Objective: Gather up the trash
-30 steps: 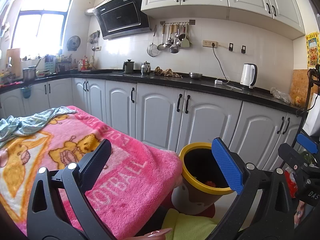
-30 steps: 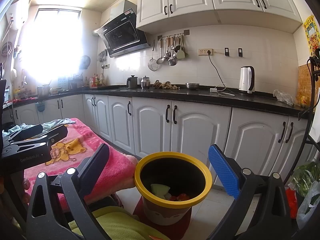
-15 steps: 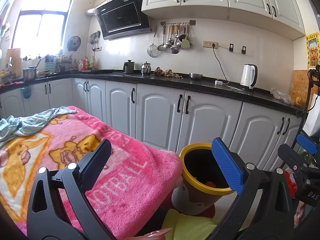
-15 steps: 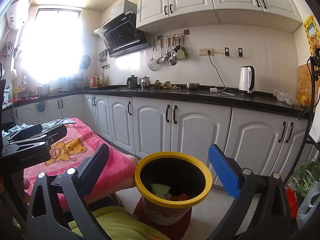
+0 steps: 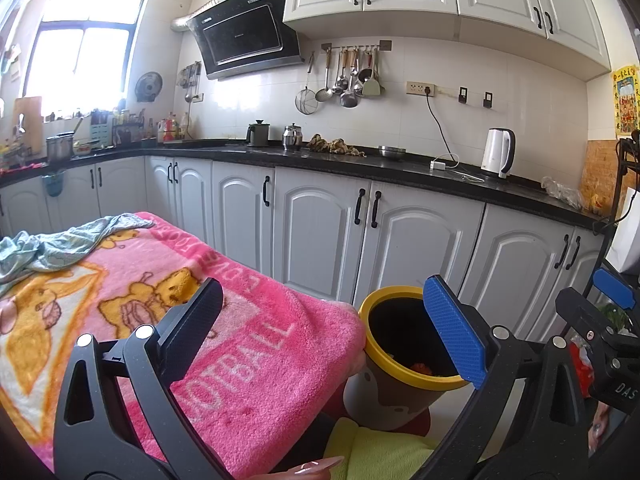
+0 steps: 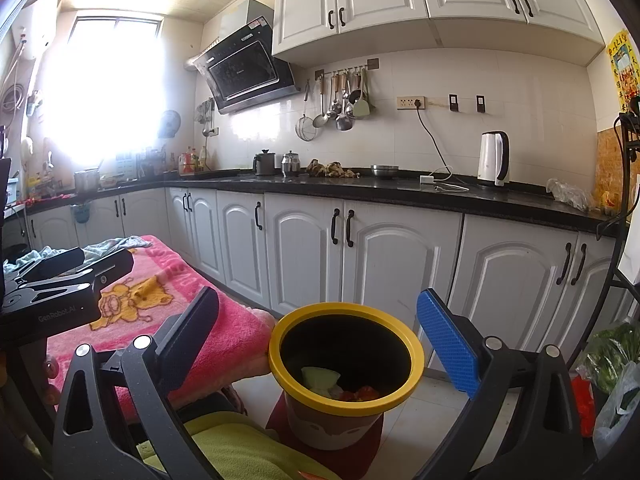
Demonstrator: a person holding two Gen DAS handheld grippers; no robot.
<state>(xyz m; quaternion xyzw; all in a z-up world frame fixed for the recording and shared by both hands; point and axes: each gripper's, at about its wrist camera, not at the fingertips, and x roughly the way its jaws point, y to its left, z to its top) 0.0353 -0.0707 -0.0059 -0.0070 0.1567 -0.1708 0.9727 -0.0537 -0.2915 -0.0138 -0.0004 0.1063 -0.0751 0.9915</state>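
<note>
We hold left gripper (image 5: 324, 326) over pink blanket (image 5: 240, 360), fingers apart, empty. Right gripper (image 6: 318, 330) fingers apart above yellow-rimmed bin (image 6: 346, 396), scraps inside.

The blanket (image 5: 248, 360) hid the bin's (image 5: 394, 394) left side in the left view; its scraps (image 6: 340, 386) were too jumbled to name. The frame cut off a fingernail (image 5: 316, 467). Glare washed out the window (image 6: 100, 92).

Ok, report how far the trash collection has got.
Done: scraps already lie in the yellow-rimmed bin. In hand: nothing; the left hand-held gripper and right hand-held gripper are both open, empty. Left: no loose trash shows on the pink blanket.
</note>
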